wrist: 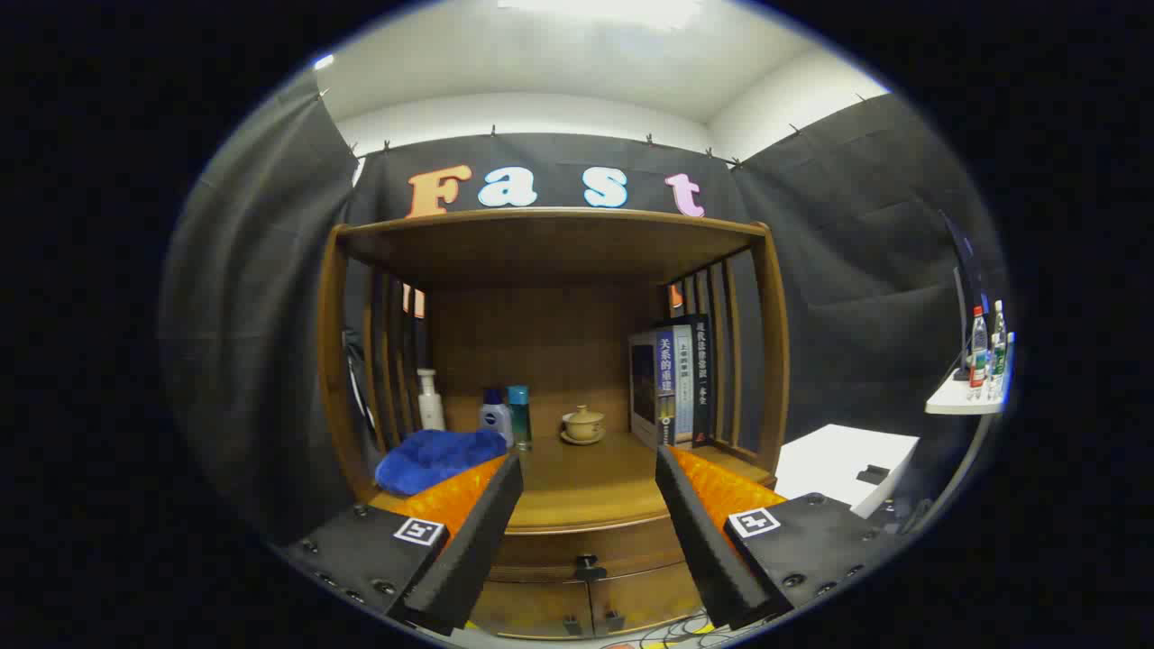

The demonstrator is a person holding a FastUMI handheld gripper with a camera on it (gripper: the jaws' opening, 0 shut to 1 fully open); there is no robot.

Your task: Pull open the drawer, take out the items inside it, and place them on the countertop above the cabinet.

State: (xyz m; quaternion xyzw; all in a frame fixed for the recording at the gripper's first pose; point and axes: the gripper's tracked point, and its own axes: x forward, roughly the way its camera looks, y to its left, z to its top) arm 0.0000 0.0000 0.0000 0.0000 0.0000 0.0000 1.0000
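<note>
A wooden cabinet stands ahead of me with its countertop [577, 491] under an upper shelf. Below the countertop's front edge the drawer [586, 552] is closed, and its small dark knob [589, 569] sits between my fingers. My gripper [588, 464] is open and holds nothing, its fingers spread wide in front of the countertop's edge. A blue cloth [437, 457] lies on the countertop's left part, partly behind my left finger.
On the countertop stand a white pump bottle [430, 401], two small bottles [505, 416], a lidded cup on a saucer [583, 424] and several upright books [672, 380]. Two lower cabinet doors [586, 604] sit under the drawer. A white table [843, 464] is to the right.
</note>
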